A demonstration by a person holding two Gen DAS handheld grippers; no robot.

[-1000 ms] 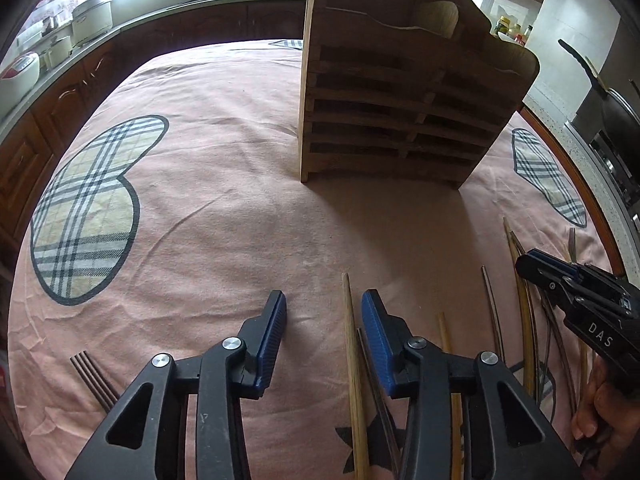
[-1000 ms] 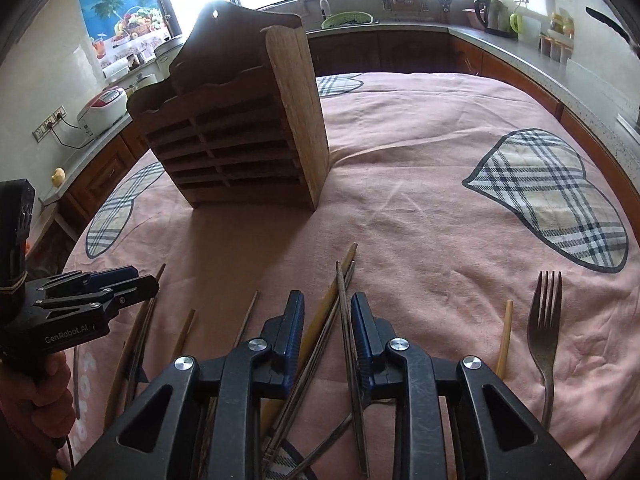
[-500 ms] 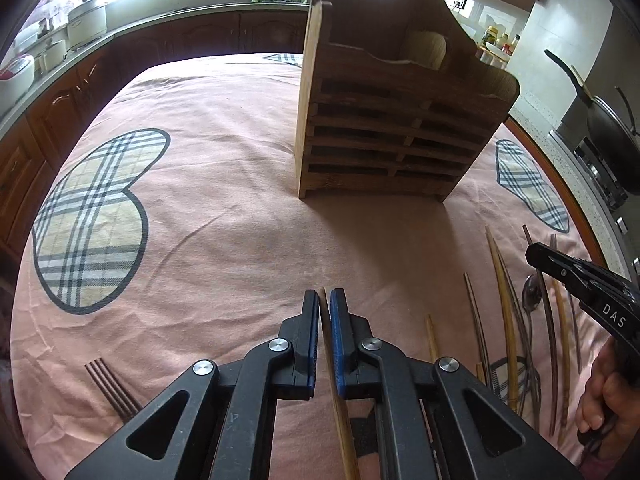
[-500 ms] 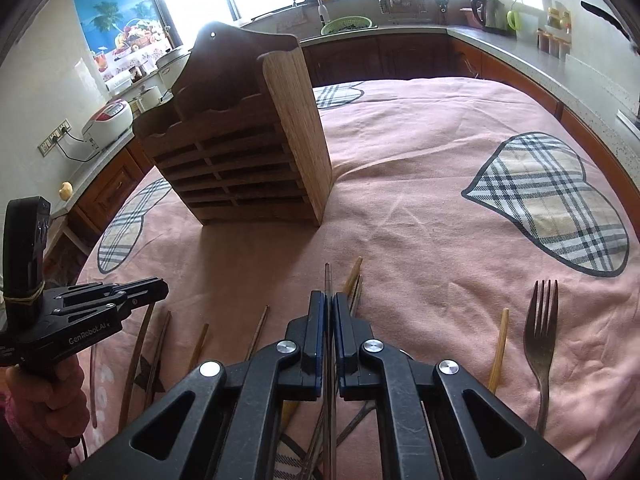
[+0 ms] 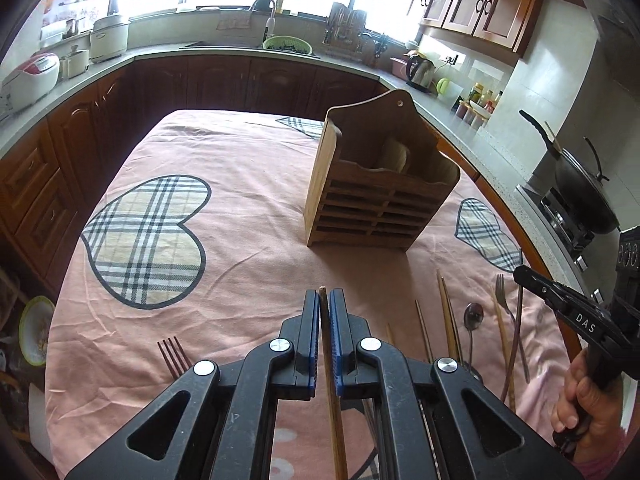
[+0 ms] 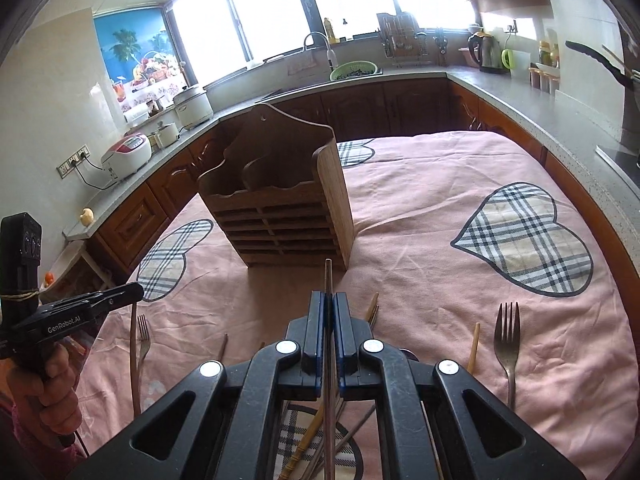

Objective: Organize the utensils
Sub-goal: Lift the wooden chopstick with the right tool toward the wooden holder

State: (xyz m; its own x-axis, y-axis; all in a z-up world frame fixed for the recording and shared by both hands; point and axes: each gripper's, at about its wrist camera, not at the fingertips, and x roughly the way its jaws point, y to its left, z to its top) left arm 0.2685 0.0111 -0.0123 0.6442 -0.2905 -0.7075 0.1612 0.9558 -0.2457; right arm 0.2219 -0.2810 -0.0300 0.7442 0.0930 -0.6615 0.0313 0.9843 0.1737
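- Your left gripper (image 5: 324,312) is clamped on a wooden chopstick (image 5: 330,380); its long axis runs straight along the fingers, tip poking just past them.
- Your right gripper (image 6: 328,314) is clamped on a thin metal chopstick (image 6: 328,280), same alignment, tip pointing at the holder's base.
- The wooden holder (image 5: 376,196) stands upright on the pink cloth (image 5: 240,216), ahead and slightly right of the left gripper; nearly dead ahead of the right one, which looks nearer.
- Holder top is open and split into compartments; a pale wooden item (image 5: 394,156) sits in one, the other looks empty from the right wrist view.
- My read: both sticks lie near horizontal, so you'd need to tip them upright over the rim before dropping.
- Loose forks, spoon (image 5: 473,314) and more chopsticks lie on the cloth near you.
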